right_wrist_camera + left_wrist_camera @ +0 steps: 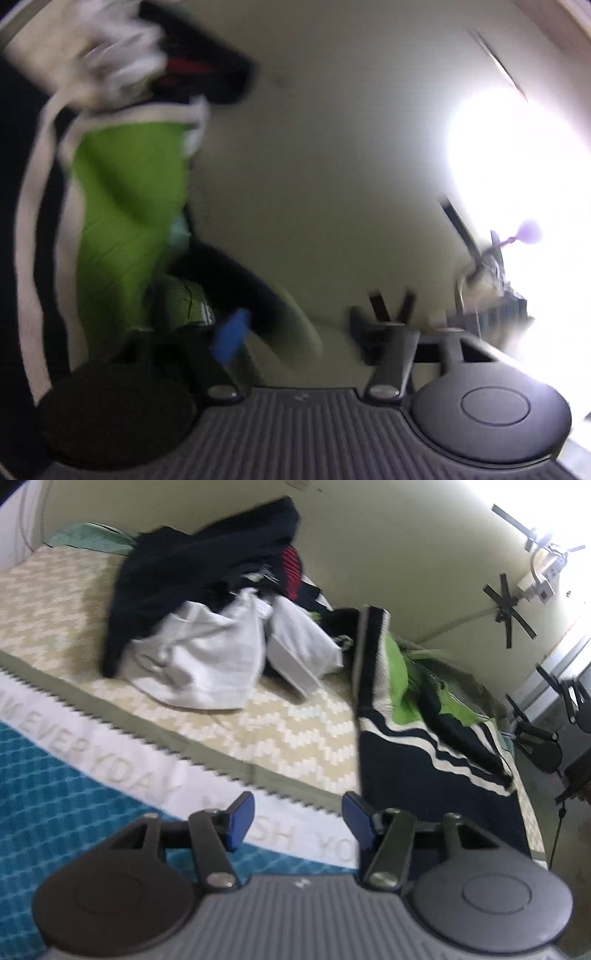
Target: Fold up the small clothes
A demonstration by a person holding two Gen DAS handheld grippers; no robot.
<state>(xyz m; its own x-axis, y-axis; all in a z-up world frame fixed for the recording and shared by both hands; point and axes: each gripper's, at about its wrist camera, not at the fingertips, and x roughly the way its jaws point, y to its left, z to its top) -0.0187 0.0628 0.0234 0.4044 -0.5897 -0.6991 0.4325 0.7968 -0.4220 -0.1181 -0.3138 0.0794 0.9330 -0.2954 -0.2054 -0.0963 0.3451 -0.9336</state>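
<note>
left gripper [298, 821]: we see its jaws parted with nothing between them, hovering over the bed's near edge; blue pads [243, 810] clear of any cloth.
right gripper [291, 332]: view heavily smeared; we make out one blue pad [231, 338] and a gap beside it, jaws apart, nothing seen clamped.
striped garment [413, 716]: navy with white bands and a lime green panel, lying on the bed's right side, partly heaped up; its near hem just beyond the left gripper's right finger. In the right wrist view it fills the left side, close to the lens.
clothes pile [207, 602]: navy top draped over white pieces, a red patch showing, mid-bed against the wall; apart from the striped garment, with a small dark item between.
bed cover [74, 602]: beige zigzag weave, olive border.
teal towel [48, 786]: nearest us, white lettered band, under the left gripper.
wall [388, 554]: pale, black tape crosses at right.
obstruction: striped garment blocks much of the right wrist view.
glare: bright window washes out right side of right wrist view.
</note>
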